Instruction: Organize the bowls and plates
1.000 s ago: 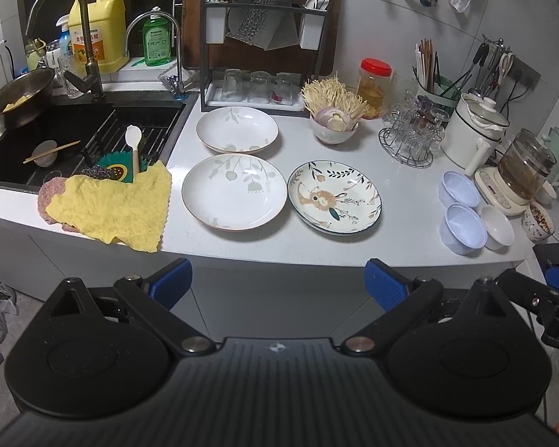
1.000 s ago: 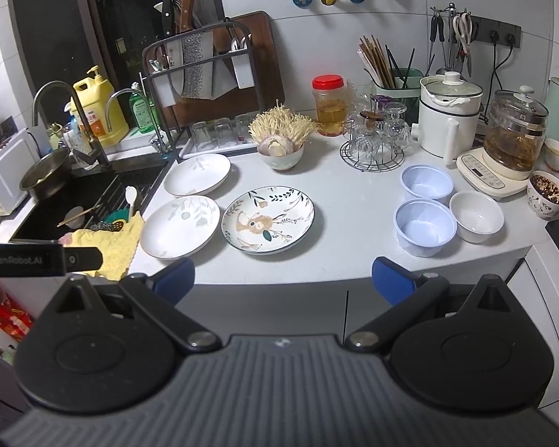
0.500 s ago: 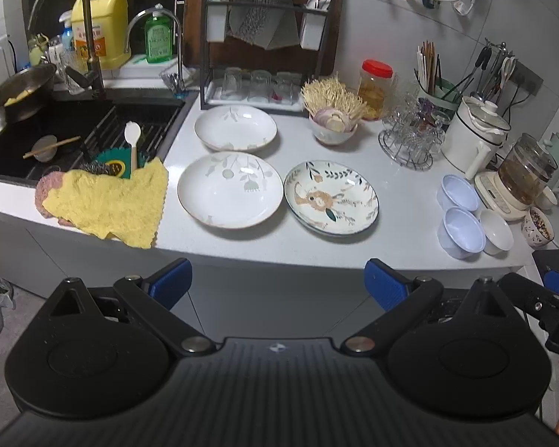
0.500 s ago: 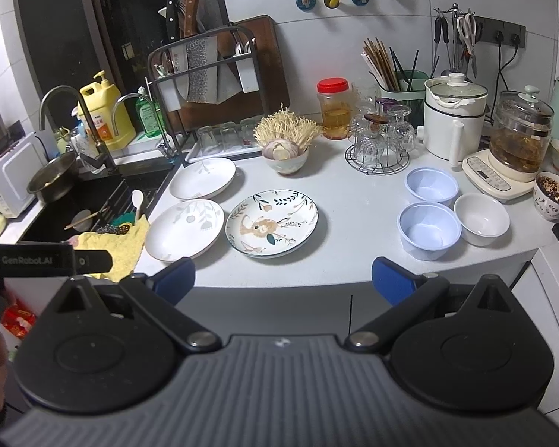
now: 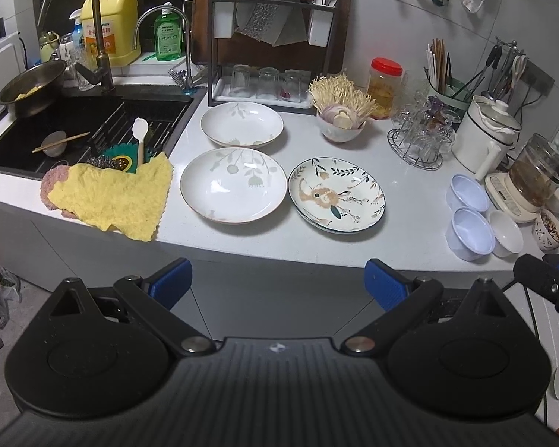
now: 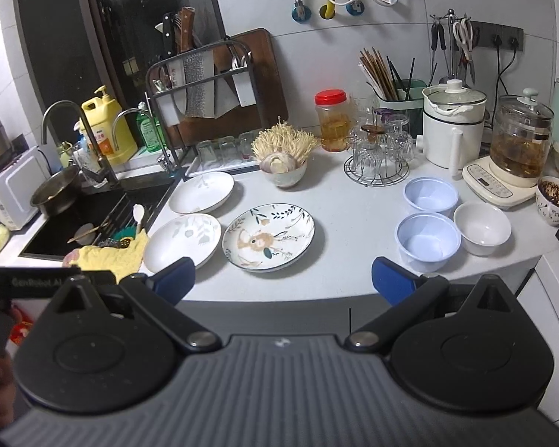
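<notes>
Both grippers are held in the air in front of the white counter, and nothing is touched by them. The left gripper is seen with its blue fingertips wide apart and nothing between them. The right gripper is seen the same way, its jaws spread wide and empty.

Three plates are laid on the counter, just right of the black sink. A white plate with pale leaves is placed near the front edge. A second white plate is placed behind it, farther back, close to the dark rack. A plate painted with a flower and leaves is set just right of the near white plate, very close to it; whether they touch cannot be told.

The bowls are found well to the right of the plates. Two pale blue bowls are set one behind the other. A small white bowl is placed just right of the near blue one.

A bowl filled with thin mushrooms is seen far back, behind the painted plate. A yellow cloth is draped over the counter edge beside the sink.
</notes>
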Demonstrator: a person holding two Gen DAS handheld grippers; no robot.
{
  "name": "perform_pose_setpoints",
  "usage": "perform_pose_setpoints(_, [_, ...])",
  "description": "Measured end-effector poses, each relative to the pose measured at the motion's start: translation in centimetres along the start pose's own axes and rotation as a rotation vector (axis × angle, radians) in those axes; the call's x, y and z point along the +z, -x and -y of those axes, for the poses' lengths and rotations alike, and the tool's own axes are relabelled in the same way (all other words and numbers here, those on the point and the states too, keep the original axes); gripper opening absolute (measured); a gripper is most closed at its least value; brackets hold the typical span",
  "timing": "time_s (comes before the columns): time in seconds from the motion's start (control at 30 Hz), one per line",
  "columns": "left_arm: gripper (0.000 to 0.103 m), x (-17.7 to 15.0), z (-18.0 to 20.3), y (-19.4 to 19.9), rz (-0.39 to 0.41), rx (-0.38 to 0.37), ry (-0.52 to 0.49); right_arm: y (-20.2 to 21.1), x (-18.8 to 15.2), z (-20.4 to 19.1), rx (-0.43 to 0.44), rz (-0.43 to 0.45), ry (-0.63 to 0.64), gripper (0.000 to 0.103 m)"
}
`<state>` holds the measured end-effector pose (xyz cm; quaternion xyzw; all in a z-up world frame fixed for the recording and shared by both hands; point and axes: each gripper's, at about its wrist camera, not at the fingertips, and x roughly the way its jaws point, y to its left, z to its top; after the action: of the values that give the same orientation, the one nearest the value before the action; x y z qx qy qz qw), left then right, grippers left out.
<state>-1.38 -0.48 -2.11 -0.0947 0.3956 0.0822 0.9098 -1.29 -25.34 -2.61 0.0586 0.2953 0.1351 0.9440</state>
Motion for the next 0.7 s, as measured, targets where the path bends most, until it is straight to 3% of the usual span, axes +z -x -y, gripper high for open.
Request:
perform_pose_setpoints(0.27, [0.1, -0.6, 1.1, -1.0, -0.017, 0.006, 0.009, -0.2, 0.2, 1.1, 0.07, 0.009, 0.025, 0.103])
perform_pose_setpoints(0.7, [0.1, -0.6, 0.9, -3.4, -0.049, -0.013, -0.013, -0.8, -0.8, 1.0, 0.086, 0.002, 0.003, 0.103])
